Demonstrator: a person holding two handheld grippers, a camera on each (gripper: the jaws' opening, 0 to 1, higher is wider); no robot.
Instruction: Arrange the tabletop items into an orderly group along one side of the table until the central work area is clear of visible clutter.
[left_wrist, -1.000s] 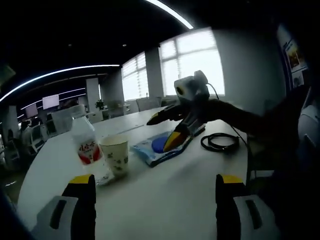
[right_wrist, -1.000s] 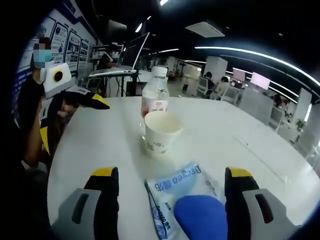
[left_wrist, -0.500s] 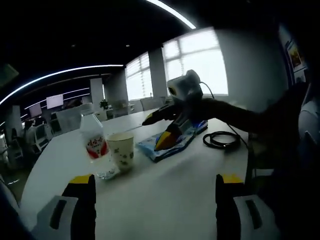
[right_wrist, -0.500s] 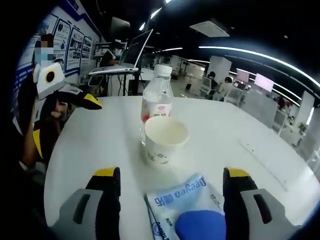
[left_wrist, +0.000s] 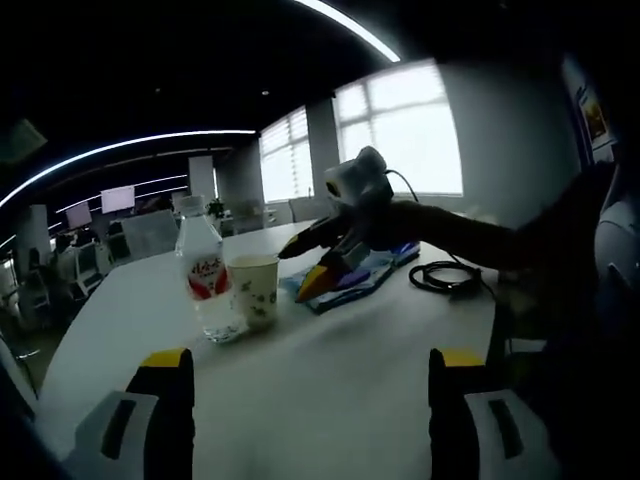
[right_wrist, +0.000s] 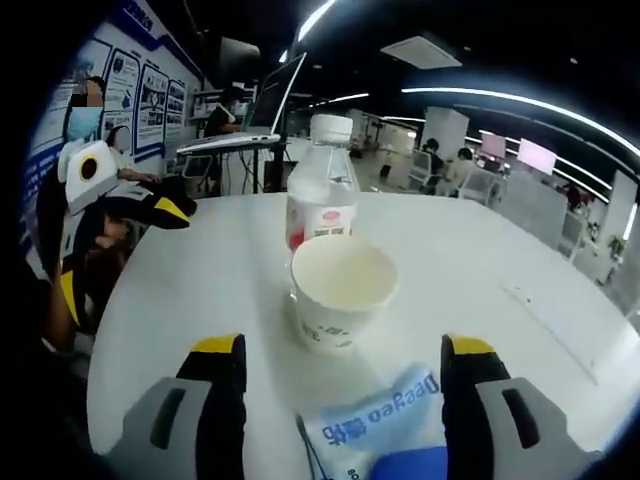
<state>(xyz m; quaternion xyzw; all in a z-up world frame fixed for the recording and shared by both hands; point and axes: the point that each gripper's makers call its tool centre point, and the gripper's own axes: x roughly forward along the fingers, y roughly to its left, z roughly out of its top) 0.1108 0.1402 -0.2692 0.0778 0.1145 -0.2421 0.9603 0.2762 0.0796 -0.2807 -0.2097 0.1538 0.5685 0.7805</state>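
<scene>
On the white round table (left_wrist: 110, 320) a clear bottle with a red label (left_wrist: 203, 280) stands beside a printed paper cup (left_wrist: 253, 290). A blue packet (left_wrist: 352, 278) lies further right. My left gripper (left_wrist: 310, 362) hangs open over bare table, well short of them. My right gripper (left_wrist: 305, 262) reaches in from the right, above the packet's near end. Ahead of the open right gripper (right_wrist: 343, 348) stands the empty cup (right_wrist: 340, 295), with the bottle (right_wrist: 320, 195) behind it and the packet (right_wrist: 385, 435) low between the jaws. The left gripper (right_wrist: 125, 250) shows at the left edge.
A coiled black cable (left_wrist: 447, 278) lies near the table's right edge. A laptop on a stand (right_wrist: 250, 115) is beyond the table's far side. A person's dark sleeve (left_wrist: 520, 240) crosses the right. Desks, chairs and people fill the office behind.
My right gripper has moved forward over the packet toward the cup, which now looks larger and closer. The left view has shifted; cup, bottle and packet have not moved on the table.
</scene>
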